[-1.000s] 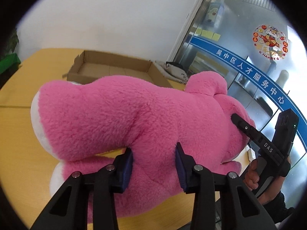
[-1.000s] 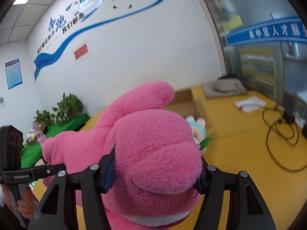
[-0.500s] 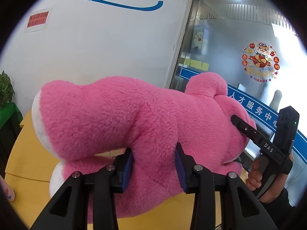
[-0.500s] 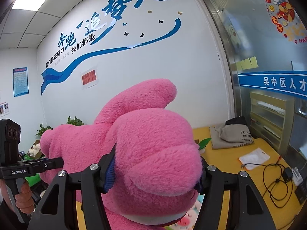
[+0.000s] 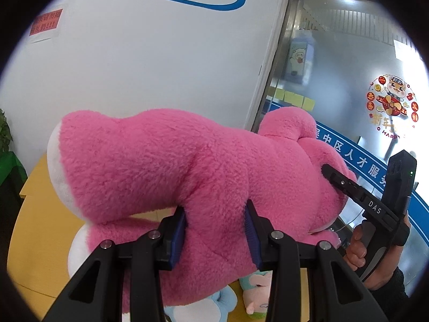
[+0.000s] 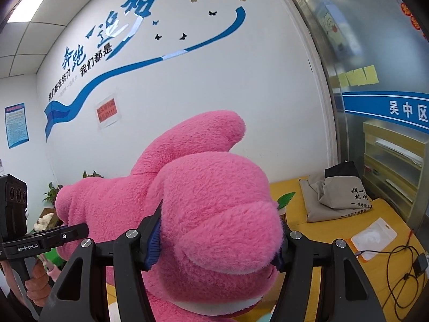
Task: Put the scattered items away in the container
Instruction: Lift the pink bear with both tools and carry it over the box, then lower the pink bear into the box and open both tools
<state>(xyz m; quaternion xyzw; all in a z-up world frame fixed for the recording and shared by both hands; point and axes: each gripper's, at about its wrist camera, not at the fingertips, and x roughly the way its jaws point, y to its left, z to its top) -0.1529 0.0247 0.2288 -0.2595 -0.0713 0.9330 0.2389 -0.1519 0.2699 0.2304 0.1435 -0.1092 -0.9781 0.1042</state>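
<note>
pink plush bear (image 5: 203, 177) held in the air by both grippers, above the yellow table (image 5: 37, 230).

left gripper (image 5: 215, 232) clamped on the bear's midsection, blue pads (image 5: 178, 234) pressed into the fur on both sides. right gripper (image 6: 217, 241) clamped on the bear's head (image 6: 214, 209), pads sunk in at either side. bear lies roughly horizontal, white-soled feet (image 5: 57, 171) toward the left of the left wrist view. small plush toys (image 5: 254, 292) on the table beneath it. grey folded cloth (image 6: 337, 198), a white pouch (image 6: 372, 236) and a black cable (image 6: 402, 273) lie on the table to the right.
</note>
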